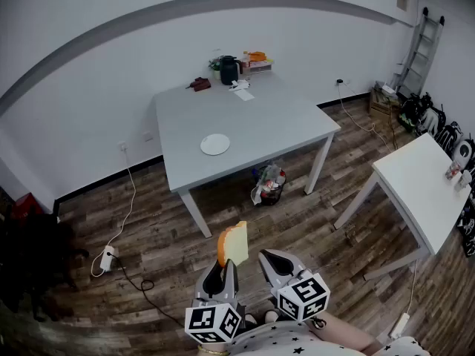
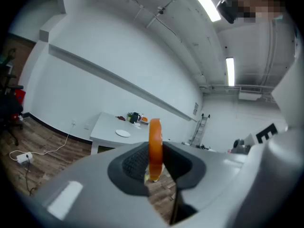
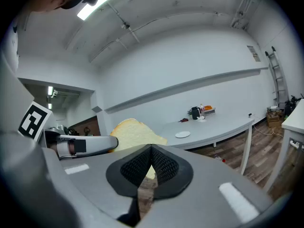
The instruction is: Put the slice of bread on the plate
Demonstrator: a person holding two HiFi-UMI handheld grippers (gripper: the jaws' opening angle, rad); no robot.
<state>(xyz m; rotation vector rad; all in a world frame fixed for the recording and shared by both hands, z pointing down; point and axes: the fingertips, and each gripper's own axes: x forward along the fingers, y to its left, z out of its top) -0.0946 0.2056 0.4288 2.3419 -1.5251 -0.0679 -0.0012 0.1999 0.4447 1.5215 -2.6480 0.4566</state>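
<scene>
Head view: we hold slice of bread [image 1: 234,245] upright in left tongs [image 1: 221,271], pinched at lower edge, well apart from plate [image 1: 215,144] on counter [image 1: 282,117]. Right tongs [image 1: 278,264] closed, empty. We judge bread light, soft, crushable; keep gentle grip near crust.

The grey tabletop [image 1: 252,121] carries 1 white plate [image 1: 215,144] near its front edge. A black jug [image 1: 229,70], a red item [image 1: 199,84] and papers [image 1: 243,93] sit along the far edge.

No text, label, brand or number is legible anywhere.
</scene>
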